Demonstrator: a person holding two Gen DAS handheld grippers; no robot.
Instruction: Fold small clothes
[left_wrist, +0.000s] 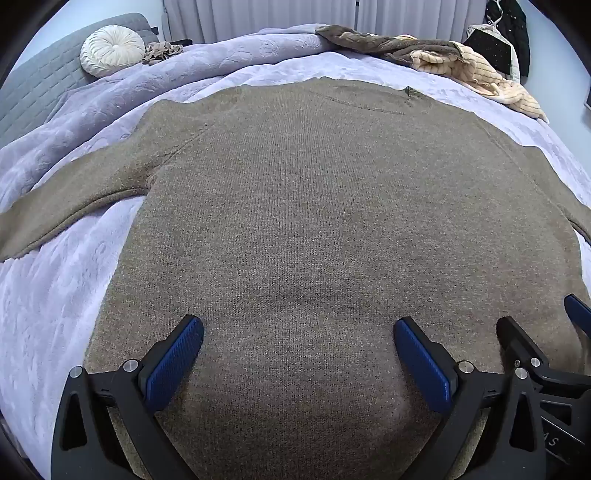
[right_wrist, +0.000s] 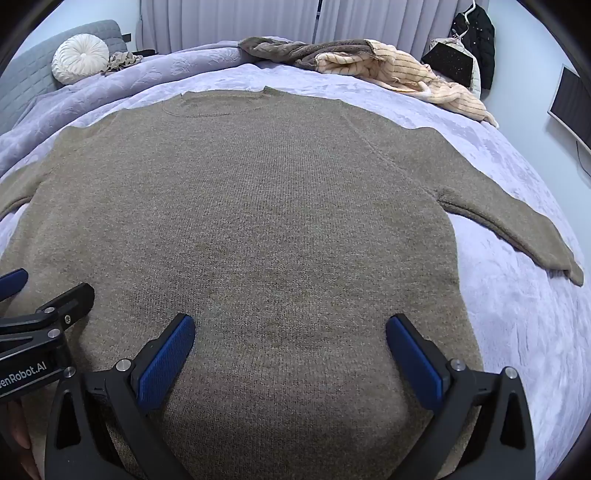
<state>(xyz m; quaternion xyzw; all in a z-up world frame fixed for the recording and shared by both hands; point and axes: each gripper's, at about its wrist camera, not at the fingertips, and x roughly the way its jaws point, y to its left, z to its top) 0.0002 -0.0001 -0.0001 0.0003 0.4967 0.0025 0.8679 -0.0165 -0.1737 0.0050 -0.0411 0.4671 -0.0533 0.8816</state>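
Brown knitted sweater (left_wrist: 314, 221) lies spread flat on the lavender plush bedspread (left_wrist: 55, 295), hem at the bed's near edge, neckline toward the far edge, both sleeves out to the sides.

Left gripper (left_wrist: 298, 345) hangs over the hem area, blue-padded jaws spread wide, nothing between them but the knit below. Right gripper (right_wrist: 290, 341) just beside it, jaws also released wide, nothing grasped.

Left wrist view only: the sweater's left sleeve (left_wrist: 66, 199) running out toward the bed's left edge; the right gripper's black finger at the frame's right side. Right wrist view only: the sweater's right sleeve (right_wrist: 517, 229) with its cuff near the bed's right edge, a dark flat screen (right_wrist: 572, 107) on the right wall, the left gripper's body with white lettering at the left.

Both views: heap of brown and cream striped clothes (right_wrist: 369, 62) at the bed's far edge, round white pleated cushion (left_wrist: 112, 50) at the far left corner against the grey quilted headboard (left_wrist: 37, 85), dark coat (right_wrist: 476, 40) hanging far right.

No containers seen.
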